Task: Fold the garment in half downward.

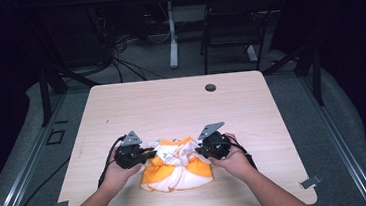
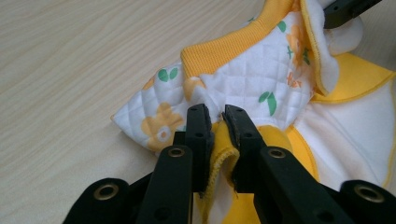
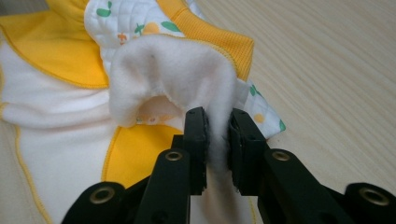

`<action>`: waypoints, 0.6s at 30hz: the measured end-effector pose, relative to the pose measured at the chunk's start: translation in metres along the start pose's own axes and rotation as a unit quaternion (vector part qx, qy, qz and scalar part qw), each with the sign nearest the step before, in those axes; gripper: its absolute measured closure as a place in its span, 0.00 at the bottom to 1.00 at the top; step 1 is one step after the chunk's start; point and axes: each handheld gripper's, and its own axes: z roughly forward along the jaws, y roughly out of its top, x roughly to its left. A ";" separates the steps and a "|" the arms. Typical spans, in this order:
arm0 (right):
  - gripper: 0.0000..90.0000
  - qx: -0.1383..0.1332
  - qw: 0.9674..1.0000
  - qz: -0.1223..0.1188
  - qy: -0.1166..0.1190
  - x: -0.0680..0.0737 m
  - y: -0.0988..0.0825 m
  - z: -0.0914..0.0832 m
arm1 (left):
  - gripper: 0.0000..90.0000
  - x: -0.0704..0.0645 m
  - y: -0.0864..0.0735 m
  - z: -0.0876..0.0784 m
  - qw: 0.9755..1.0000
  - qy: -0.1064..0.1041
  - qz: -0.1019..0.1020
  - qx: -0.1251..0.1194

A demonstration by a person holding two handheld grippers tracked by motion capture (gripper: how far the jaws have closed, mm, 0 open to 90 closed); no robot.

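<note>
A small quilted garment [image 1: 176,166], white with orange flowers, orange ribbed trim and a white fleece lining, lies crumpled near the table's front edge. My left gripper [image 1: 150,154] is at its left side. In the left gripper view, the jaws [image 2: 219,116] stand slightly apart with a yellow hem [image 2: 222,154] lying loosely between them. My right gripper [image 1: 198,152] is at the garment's right side. The right gripper view shows its jaws [image 3: 218,119] a little apart around a fold of white fleece [image 3: 173,70], which arches up ahead. The other gripper's tip [image 2: 345,9] shows far off.
The light wooden table [image 1: 171,104] has a round cable hole [image 1: 210,87] at the back. Beyond it stand a black chair [image 1: 234,18] and a white table leg [image 1: 172,33]. Cables lie on the floor at the left.
</note>
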 end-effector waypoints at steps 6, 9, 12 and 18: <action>0.76 -0.016 1.000 0.004 0.009 0.005 0.000 -0.011 | 0.83 -0.005 0.001 -0.010 1.000 -0.005 0.002 -0.009; 0.71 -0.033 0.999 0.011 0.021 0.006 0.001 -0.020 | 0.74 -0.009 0.004 -0.017 1.000 -0.013 0.000 -0.012; 0.67 -0.042 0.999 0.019 0.025 0.006 0.002 -0.026 | 0.71 -0.010 0.007 -0.022 1.000 -0.015 -0.004 -0.016; 0.66 -0.057 0.998 0.030 0.025 0.001 0.008 -0.035 | 0.72 -0.006 0.018 -0.030 1.000 -0.004 -0.004 -0.027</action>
